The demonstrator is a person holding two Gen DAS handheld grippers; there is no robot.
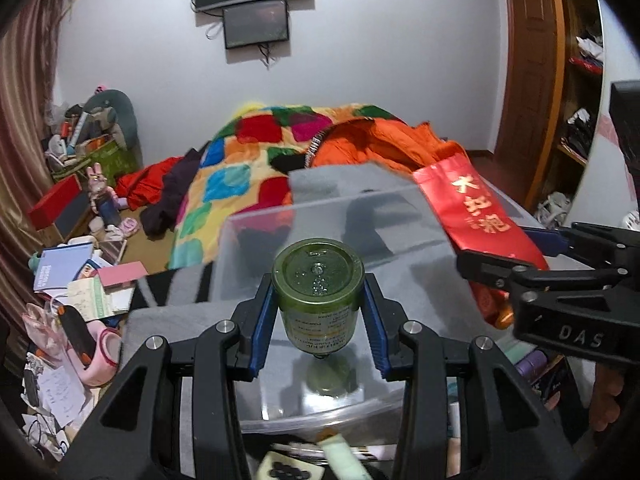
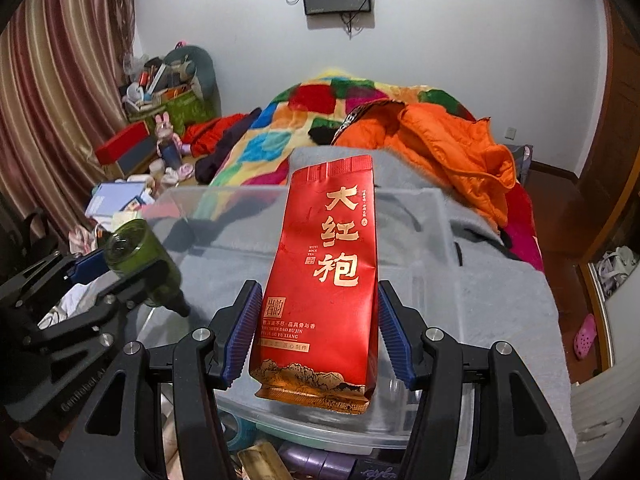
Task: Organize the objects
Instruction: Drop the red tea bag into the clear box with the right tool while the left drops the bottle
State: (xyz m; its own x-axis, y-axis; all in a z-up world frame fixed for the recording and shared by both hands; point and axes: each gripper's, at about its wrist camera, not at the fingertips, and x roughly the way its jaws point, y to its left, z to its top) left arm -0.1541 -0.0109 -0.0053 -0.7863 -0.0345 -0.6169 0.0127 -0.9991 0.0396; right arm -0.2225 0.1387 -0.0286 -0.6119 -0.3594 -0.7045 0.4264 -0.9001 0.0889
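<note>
Two grips loaded: left gripper (image 1: 318,312) pinches green glass bottle (image 1: 318,284), right gripper (image 2: 318,332) pinches red foil tea pouch (image 2: 326,276), both over clear plastic bin (image 2: 420,216); next, probably lower and release inside.

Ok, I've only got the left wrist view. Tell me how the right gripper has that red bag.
Observer: The right gripper has a blue pad on each long edge of the bag, on its lower half.
Operator: Give me the bag's attitude.
Observer: It points lengthwise away from the camera with the gold print facing up at it. The crimped bottom end is nearest, and the clear bin is behind and below.
Operator: Now describe my bottle from that side.
Observer: The bottle sits tilted in the left gripper, base up and dark neck pointing down toward the bin.
</note>
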